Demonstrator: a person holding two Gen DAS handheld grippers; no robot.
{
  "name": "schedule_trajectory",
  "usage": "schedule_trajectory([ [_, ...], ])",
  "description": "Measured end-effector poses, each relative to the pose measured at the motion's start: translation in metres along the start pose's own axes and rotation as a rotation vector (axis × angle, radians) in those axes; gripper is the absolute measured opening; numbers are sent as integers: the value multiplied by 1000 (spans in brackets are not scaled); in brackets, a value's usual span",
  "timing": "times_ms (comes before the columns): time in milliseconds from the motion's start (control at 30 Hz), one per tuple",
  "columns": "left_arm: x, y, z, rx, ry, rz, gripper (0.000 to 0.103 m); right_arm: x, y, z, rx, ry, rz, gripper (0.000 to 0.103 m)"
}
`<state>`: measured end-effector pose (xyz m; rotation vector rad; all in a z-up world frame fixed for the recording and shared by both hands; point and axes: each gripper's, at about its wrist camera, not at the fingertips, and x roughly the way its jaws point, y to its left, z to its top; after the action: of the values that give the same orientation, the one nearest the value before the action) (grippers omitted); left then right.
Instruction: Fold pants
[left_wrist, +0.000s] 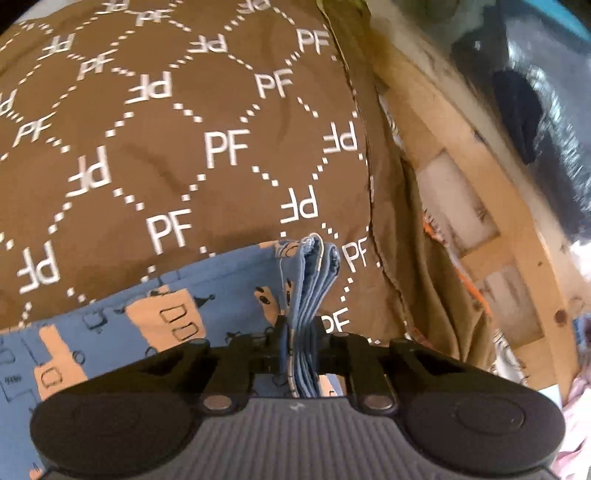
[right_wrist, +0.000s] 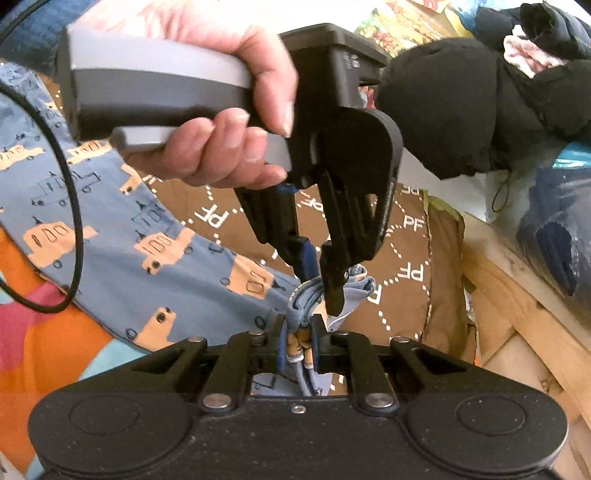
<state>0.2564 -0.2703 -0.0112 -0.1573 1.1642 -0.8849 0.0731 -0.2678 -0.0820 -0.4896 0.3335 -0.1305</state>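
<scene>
The pants (left_wrist: 155, 317) are blue with tan bus prints and lie on a brown "PF" patterned cover (left_wrist: 184, 129). My left gripper (left_wrist: 301, 328) is shut on a bunched stack of their blue edges. In the right wrist view the pants (right_wrist: 147, 240) spread to the left. My right gripper (right_wrist: 298, 325) is shut on the same bunched corner of the pants. The left gripper (right_wrist: 317, 280), held by a hand, pinches the fabric just beyond my right fingertips.
A wooden frame (left_wrist: 480, 192) runs along the right of the cover. Black clothing (right_wrist: 461, 103) and bags lie behind it. A black cable (right_wrist: 75, 206) hangs at left over an orange and red sheet (right_wrist: 44, 339).
</scene>
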Motion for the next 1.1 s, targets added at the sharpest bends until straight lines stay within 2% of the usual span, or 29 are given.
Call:
schedule_trajectory([
  [233,-48,42,-29,-133,-111,-61,13,-14,16,16,-12,-65,79,13],
  [400,-76,76,-57,-239,-183,-58,13,-21,35,29,-26,-92,182,13],
  [567,-92,111,-76,-289,-242,-15,13,-21,58,36,-59,-89,287,13],
  [667,-98,132,-85,-323,-264,-14,13,-17,73,39,-77,-82,325,13],
  [767,-98,143,-90,-345,-266,-17,13,-13,81,39,-90,-62,347,13],
  [933,-85,143,-93,-303,-235,30,13,-6,85,34,-74,-3,364,13],
  [1100,-85,154,-100,-332,-228,13,13,-6,91,33,-73,7,364,14],
])
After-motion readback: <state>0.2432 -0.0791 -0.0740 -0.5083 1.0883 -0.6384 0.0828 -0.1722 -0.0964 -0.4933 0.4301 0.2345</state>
